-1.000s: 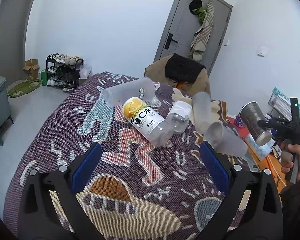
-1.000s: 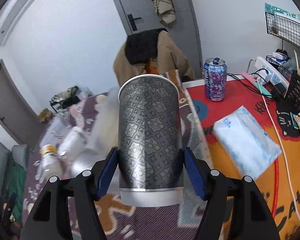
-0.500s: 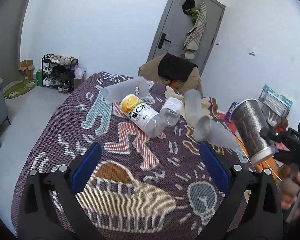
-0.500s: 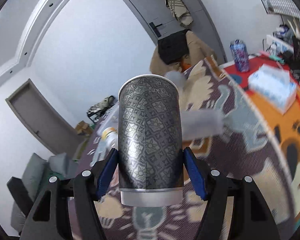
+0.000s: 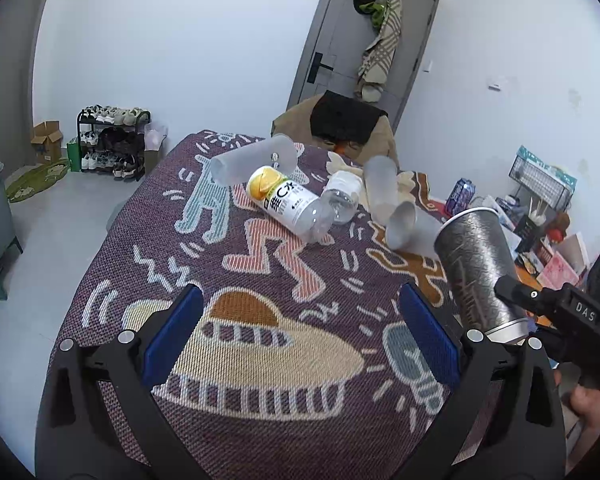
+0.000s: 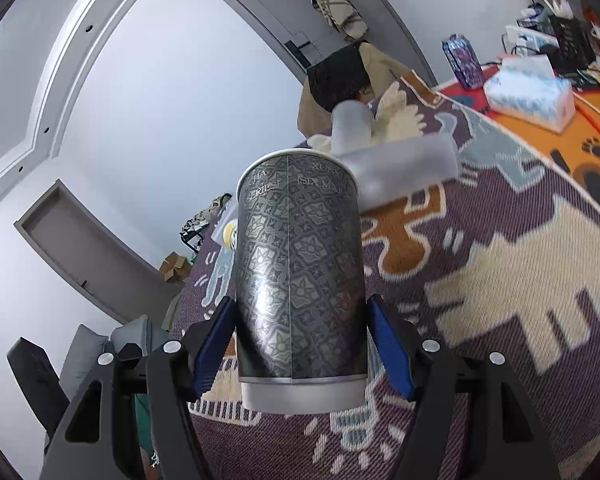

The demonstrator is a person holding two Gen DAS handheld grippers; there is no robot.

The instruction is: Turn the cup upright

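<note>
A dark grey patterned paper cup (image 6: 300,280) with a white base sits between the blue pads of my right gripper (image 6: 300,344), which is shut on its lower half. In the left wrist view the cup (image 5: 478,268) hangs at the right, tilted, rim up and to the left, above the patterned cloth (image 5: 260,344). My left gripper (image 5: 300,336) is open and empty over the near part of the cloth.
Several frosted plastic cups (image 5: 256,158) and clear bottles (image 5: 290,206) lie on their sides at the far middle of the cloth. A can (image 5: 462,196), a tissue pack (image 6: 532,98) and desk clutter stand on the orange mat at the right.
My right gripper has swung the cup over the cloth, nearer my left gripper, and tilted it more upright. My left gripper has stayed open.
</note>
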